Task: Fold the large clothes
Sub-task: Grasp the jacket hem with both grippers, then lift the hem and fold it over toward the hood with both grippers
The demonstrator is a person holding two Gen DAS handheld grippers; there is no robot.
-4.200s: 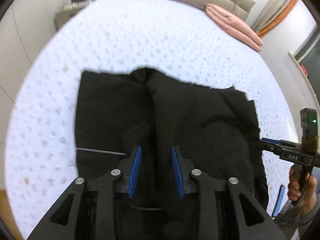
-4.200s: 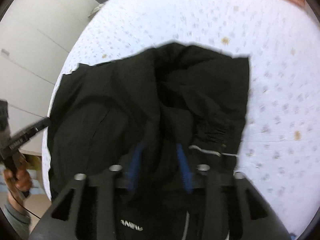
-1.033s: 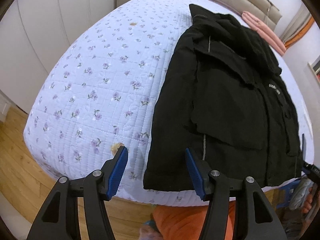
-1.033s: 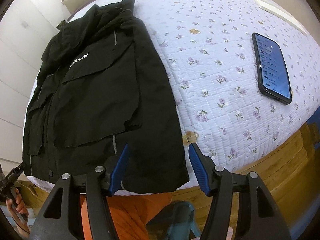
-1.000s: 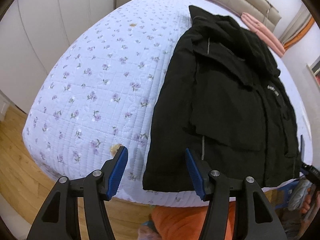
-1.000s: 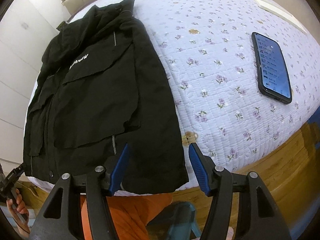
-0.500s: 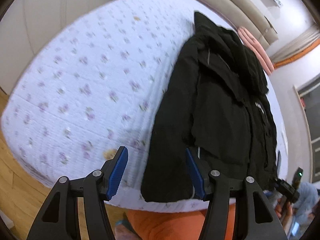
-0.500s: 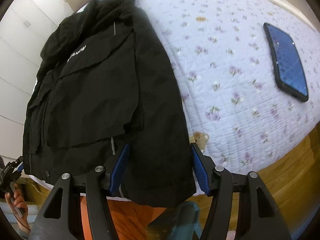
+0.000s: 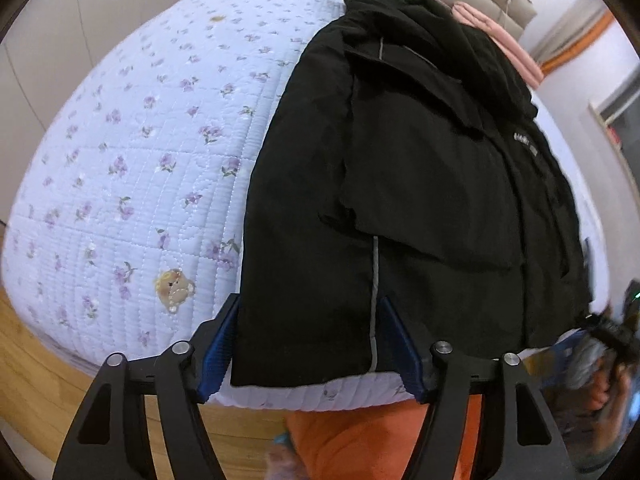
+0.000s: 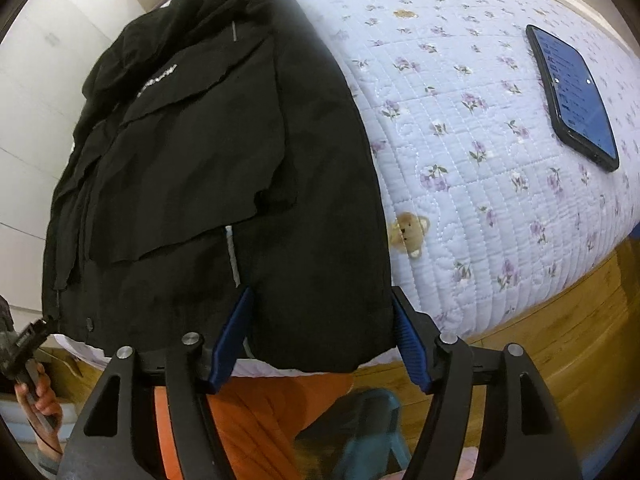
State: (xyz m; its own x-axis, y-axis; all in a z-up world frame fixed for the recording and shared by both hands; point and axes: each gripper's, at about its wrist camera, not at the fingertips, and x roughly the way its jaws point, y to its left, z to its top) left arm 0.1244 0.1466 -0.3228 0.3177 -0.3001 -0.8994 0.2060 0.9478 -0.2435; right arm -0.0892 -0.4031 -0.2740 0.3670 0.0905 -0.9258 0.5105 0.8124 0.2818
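The black jacket (image 9: pixel 404 184) lies lengthwise on the bed (image 9: pixel 132 168), collar at the far end and hem just ahead of both tools at the near edge. Both sleeves are already laid in over the front panels, so the side folds look done; judging by that, what is left is the fold of the hem up toward the collar, perhaps followed by a second fold.

The left tool (image 9: pixel 310 344) stands released, its blue pads on either side of the hem's left corner and not pressing on it. The right tool (image 10: pixel 320 340) straddles the hem's right corner; its jaws have just been closing, with the cloth between them, but the pads still stand off the fabric, so nothing is grasped yet.

Farther out, to the right of the right tool, a phone (image 10: pixel 572 96) lies on the quilt, well apart from the jacket. Beyond the collar, pink bedding (image 9: pixel 500 40) sits by the headboard.
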